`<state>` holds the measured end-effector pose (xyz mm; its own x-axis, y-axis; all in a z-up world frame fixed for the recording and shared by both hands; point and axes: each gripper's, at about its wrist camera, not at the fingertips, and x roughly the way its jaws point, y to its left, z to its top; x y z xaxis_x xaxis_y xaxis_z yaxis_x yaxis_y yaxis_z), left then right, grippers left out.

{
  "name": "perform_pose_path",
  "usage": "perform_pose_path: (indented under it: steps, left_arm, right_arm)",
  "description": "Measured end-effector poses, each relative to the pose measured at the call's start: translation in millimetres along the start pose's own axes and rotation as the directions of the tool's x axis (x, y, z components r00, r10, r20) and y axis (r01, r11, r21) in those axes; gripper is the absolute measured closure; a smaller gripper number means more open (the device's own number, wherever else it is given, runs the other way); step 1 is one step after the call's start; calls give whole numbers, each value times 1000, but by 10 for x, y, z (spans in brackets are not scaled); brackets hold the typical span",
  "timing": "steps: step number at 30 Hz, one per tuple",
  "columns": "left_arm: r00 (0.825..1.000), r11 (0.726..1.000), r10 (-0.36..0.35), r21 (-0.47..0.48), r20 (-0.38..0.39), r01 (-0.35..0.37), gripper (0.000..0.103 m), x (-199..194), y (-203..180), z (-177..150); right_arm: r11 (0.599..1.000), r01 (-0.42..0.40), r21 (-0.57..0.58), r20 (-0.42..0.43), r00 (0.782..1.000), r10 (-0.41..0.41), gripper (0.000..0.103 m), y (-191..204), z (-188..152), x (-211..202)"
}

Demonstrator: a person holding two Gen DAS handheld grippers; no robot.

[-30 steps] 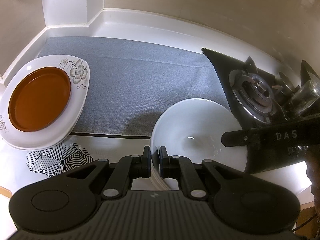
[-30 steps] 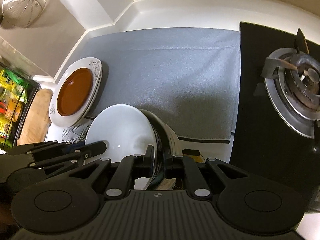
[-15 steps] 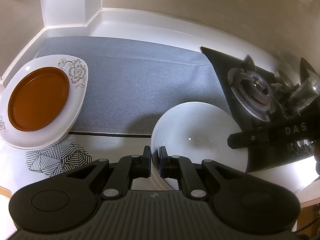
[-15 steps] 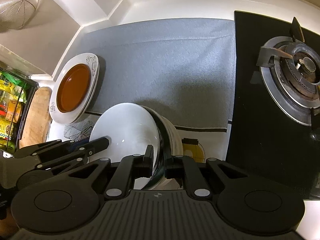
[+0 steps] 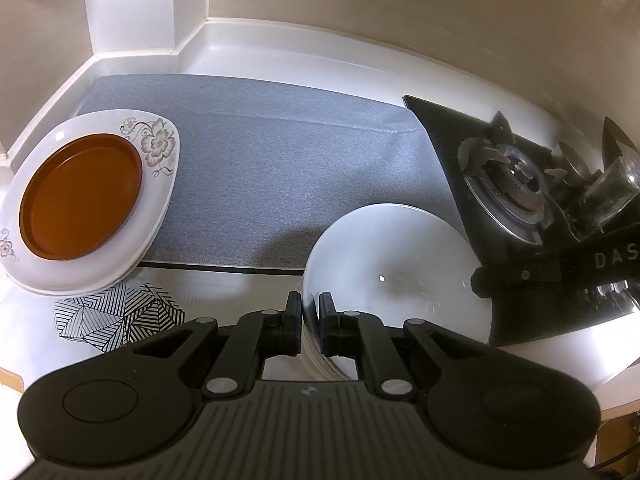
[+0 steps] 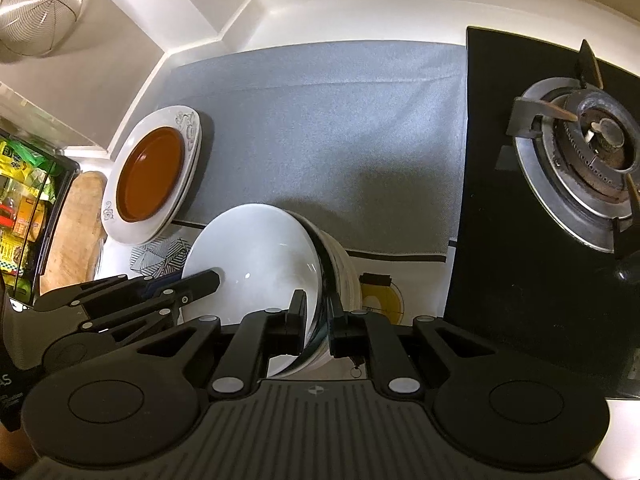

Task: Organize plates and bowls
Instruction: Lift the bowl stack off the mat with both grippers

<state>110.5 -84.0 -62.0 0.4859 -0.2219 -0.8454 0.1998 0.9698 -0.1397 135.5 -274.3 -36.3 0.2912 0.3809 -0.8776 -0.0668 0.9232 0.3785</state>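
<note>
Nearest in the left wrist view, the left gripper (image 5: 310, 312) is pinched nearly closed on the near rim of the white bowl (image 5: 394, 268), one finger outside the wall and one inside. From the right wrist view, the right gripper (image 6: 317, 312) is clamped the same way on the opposite side of that bowl (image 6: 256, 268), its fingers straddling the rim with only the bowl's thickness between them. The white bowl sits nested on a stack of bowls (image 6: 344, 276); a dark edge shows just beneath its rim, and pale ribbed sides show below that. The stack stands at the front edge of the counter, on a white patterned strip, just in front of the grey mat (image 6: 328, 132).

To the left, a little farther back, a brown plate (image 5: 80, 196) lies inside a white floral plate (image 5: 158, 152), which overlaps the mat's left front corner. A striped black-and-white coaster (image 5: 120, 318) lies just in front of these plates.

To the right, the black stove (image 6: 520, 240) borders the mat, with its burner (image 6: 588, 160) beyond. At the far left of the right wrist view, a wire strainer (image 6: 38, 8) hangs on the wall.
</note>
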Motion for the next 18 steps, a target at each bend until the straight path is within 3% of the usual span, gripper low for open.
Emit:
perform_pose_path:
  steps: [6, 10, 18]
  left_arm:
    - [1000, 999, -5, -34, 18, 6, 89, -49, 15, -21]
    - [999, 998, 0, -57, 49, 3, 63, -111, -15, -53]
    - [996, 987, 56, -153, 73, -44, 39, -129, -76, -257]
  right_arm:
    - [999, 4, -40, 51, 999, -2, 79, 8, -25, -59]
    - [994, 37, -104, 93, 995, -27, 67, 36, -42, -25]
    - [982, 52, -182, 76, 996, -39, 55, 1, -65, 233]
